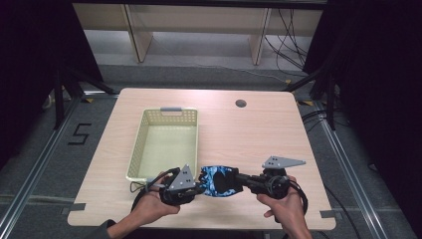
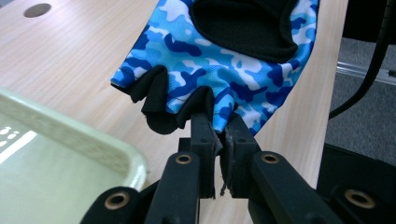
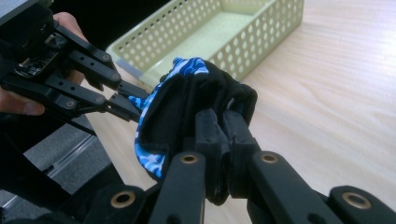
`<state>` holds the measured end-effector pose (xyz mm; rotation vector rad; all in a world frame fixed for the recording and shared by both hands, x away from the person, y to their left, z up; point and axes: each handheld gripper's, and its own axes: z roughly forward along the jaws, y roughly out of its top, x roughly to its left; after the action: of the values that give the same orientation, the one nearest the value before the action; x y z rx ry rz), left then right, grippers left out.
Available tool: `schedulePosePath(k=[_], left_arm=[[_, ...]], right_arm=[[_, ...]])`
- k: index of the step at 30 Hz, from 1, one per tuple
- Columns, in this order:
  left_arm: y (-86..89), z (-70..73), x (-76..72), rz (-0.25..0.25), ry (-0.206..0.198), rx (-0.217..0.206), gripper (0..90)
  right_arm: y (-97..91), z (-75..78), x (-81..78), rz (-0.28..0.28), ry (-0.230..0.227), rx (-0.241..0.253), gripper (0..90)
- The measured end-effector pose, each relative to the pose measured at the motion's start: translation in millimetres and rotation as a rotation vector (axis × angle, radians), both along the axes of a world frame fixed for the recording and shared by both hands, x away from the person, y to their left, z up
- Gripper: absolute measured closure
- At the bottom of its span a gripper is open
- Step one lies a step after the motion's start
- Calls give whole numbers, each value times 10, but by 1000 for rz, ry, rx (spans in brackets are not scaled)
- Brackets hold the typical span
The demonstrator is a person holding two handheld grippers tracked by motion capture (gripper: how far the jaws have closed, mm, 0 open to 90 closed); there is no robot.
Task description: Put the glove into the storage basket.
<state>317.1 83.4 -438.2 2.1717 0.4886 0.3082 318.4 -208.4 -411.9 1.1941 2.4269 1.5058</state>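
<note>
Both claws gripped one blue camouflage glove (image 1: 218,181), held between them above the near edge of the table (image 1: 249,134), just off the near right corner of the pale green basket (image 1: 144,130).

Left claw (image 1: 198,188) came in from the left side in the high view, jaws pinched shut on the finger end of the glove. In the left gripper view the glove (image 2: 219,60) hung in front of the jaws, blue camo with black trim at the short finger openings, and the two black pads were clamped on the fabric at one of those openings. A corner of the basket (image 2: 116,154) showed at lower left, with the table (image 2: 70,60) behind.

Right claw (image 1: 238,180) came in from the right, jaws closed on the cuff end. In the right gripper view the glove (image 3: 177,107) was bunched, mostly black side showing, with its black edge squeezed between the pads. The left claw (image 3: 135,106) showed farther off, biting the blue edge, with the person's hand (image 3: 28,74) behind it. The basket (image 3: 261,28) stood beyond on the table (image 3: 336,102).

Glove stretched roughly level between the two claws, clear of the tabletop.
</note>
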Motion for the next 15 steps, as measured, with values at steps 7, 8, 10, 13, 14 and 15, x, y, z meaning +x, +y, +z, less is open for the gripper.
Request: schedulePosePath(k=[7,8,10,13,14,15], left_arm=[[179,190,55,6,-22,7,837],[198,206,59,15,-22,5,837],[265,255,82,23,-32,15,836],[351,304,97,36,-28,13,835],[397,323,113,35,-32,15,835],[431,336,117,40,-23,11,835]], right_arm=[[165,154,93,28,-1,30,868],[185,178,110,33,-9,17,868],[230,205,157,47,-34,13,868],[325,250,206,54,-24,20,868],[350,249,242,64,-58,13,868],[398,263,261,64,-42,20,868]])
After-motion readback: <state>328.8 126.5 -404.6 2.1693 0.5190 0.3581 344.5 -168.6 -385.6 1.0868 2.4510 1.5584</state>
